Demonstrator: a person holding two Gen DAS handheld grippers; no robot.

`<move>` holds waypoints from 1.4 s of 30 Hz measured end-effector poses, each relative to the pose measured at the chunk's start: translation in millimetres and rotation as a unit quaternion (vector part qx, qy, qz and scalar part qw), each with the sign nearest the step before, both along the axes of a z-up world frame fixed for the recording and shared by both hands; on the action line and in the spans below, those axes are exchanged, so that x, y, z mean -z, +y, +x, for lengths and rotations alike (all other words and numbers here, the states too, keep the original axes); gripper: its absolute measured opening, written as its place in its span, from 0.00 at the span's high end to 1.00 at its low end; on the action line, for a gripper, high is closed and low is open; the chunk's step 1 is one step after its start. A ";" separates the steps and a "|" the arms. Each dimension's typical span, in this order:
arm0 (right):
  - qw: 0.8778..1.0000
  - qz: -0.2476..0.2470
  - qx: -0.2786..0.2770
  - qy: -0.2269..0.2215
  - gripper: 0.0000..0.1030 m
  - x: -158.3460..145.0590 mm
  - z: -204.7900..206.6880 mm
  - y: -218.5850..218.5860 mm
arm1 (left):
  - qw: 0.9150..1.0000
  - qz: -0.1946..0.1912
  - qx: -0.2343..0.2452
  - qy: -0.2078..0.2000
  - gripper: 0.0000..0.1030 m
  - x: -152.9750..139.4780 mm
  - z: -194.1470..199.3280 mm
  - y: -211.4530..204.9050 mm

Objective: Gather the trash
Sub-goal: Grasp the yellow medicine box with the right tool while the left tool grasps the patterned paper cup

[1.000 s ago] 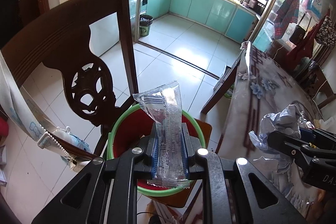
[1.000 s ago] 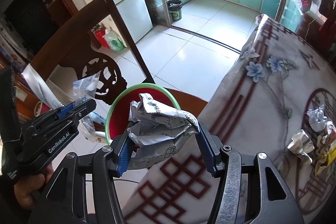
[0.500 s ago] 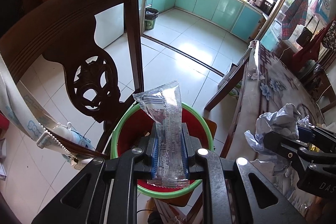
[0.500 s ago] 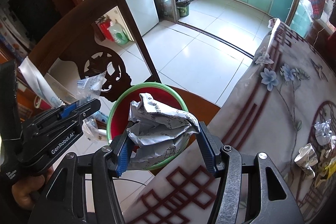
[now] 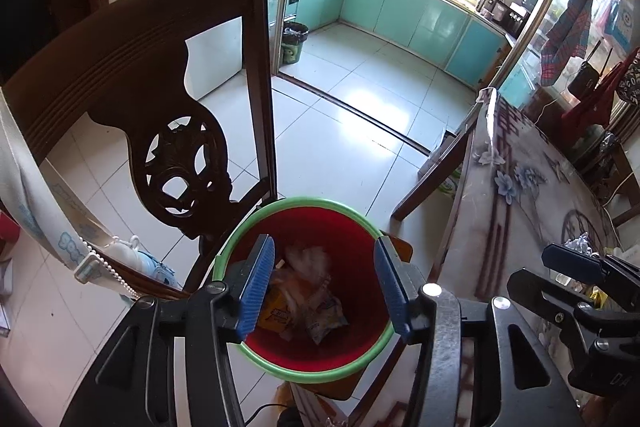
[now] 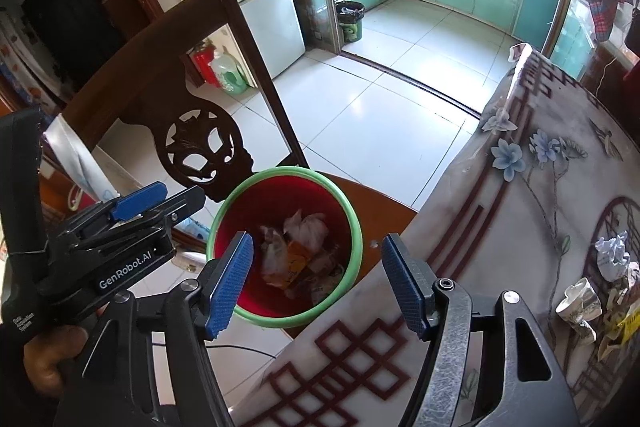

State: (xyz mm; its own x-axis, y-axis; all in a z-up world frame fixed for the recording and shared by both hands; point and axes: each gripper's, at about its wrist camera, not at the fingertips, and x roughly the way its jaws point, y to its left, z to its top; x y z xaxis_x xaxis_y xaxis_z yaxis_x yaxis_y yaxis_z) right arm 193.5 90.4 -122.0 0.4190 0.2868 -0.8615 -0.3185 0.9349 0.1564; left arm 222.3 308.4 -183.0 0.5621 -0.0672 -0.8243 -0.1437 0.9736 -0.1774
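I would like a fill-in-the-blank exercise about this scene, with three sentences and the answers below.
1. The red bin with the green rim stands on the seat of a wooden ____.
2. Both the left tool and the right tool hang above the bin, and between their blue pads there is ____.
3. A crushed paper cup and other scraps lie on the ____ with the flower pattern.

Missing words: chair; nothing; table

Both wrist cams steeply down, sharing bin (image 5: 304, 283)
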 end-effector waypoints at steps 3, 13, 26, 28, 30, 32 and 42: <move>1.000 0.002 0.005 -0.004 0.36 -3.9 -4.0 -6.5 | 1.000 0.001 0.003 -0.003 0.51 -4.0 -3.1 -6.1; 0.997 0.008 0.074 -0.013 0.28 -12.7 -32.9 -76.2 | 0.998 0.001 0.053 -0.014 0.51 -17.4 -12.4 -64.0; 0.897 0.005 0.441 -0.020 0.14 -7.1 -83.7 -343.4 | 0.979 0.011 0.201 -0.039 0.51 -36.9 -31.4 -202.3; 0.866 -0.003 0.500 -0.010 0.12 5.6 -86.2 -387.0 | 0.970 0.015 0.240 -0.042 0.49 -41.7 -29.2 -229.6; 0.842 0.007 0.540 0.007 0.12 21.2 -86.5 -421.7 | 0.962 0.022 0.269 -0.049 0.45 -47.5 -26.5 -252.9; 0.826 0.010 0.563 0.023 0.12 35.2 -82.6 -443.8 | 0.951 0.028 0.301 -0.058 0.42 -54.3 -22.7 -275.8; 0.828 0.046 0.551 0.095 0.12 82.9 -57.6 -463.5 | 0.832 0.089 0.543 -0.074 0.38 -41.5 5.3 -407.4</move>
State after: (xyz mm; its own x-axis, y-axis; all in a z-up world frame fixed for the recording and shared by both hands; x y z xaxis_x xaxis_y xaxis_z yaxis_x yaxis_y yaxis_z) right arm 135.9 -373.1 -204.9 0.3296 -0.1120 -0.9375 0.7579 0.6235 0.1920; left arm 227.6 -99.0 -141.5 0.3445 -0.4862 -0.8031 0.8486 0.5271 0.0449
